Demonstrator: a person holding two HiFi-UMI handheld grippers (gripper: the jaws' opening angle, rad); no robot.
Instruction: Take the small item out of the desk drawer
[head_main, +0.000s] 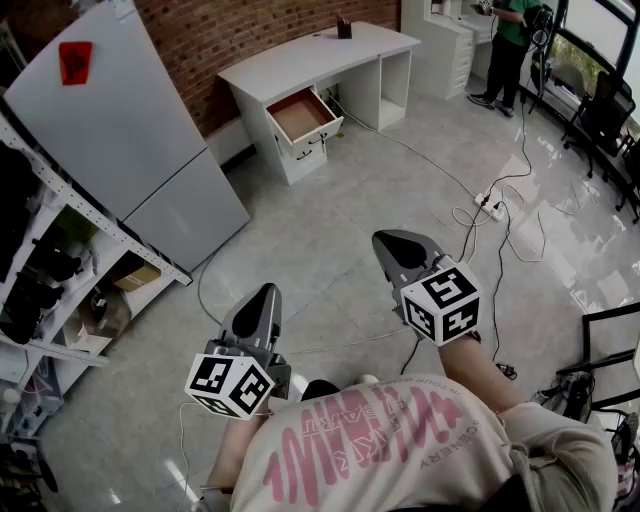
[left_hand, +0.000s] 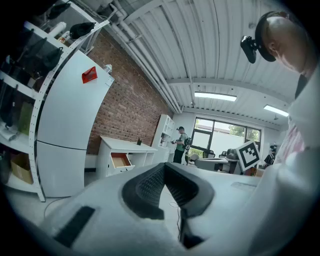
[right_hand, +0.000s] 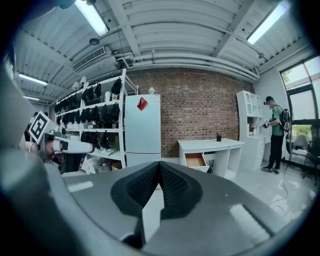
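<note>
Open shelving rack (head_main: 40, 270) at the far left; beside it a pale refrigerator (head_main: 110, 130) with a red tag (head_main: 75, 60) near its top.

Left gripper (head_main: 266, 295): jaws fully together, pad tips touching, nothing between them. It is held over the floor (head_main: 330, 230), well apart from the desk.

White desk (head_main: 320, 50) against the brick wall (head_main: 250, 35). The top drawer (head_main: 322, 125) at the desk's left end is pulled out, showing a brown bottom. The small item should lie inside, but at this range it cannot be made out.

Right gripper (head_main: 395, 245): jaws likewise closed tip to tip and empty.

Handling, as a judgement: an item too small to see from here is probably light. It would be best pinched across its narrow sides with the pad tips, from above. The smooth drawer bottom may let it slide away from a closing jaw.

The floor is glossy grey tile. Loose cables (head_main: 520, 215) and a power strip (head_main: 490, 205) lie toward its right side, a likely snag on the way to the desk. A person in green (head_main: 510, 45) stands at the far right corner.
</note>
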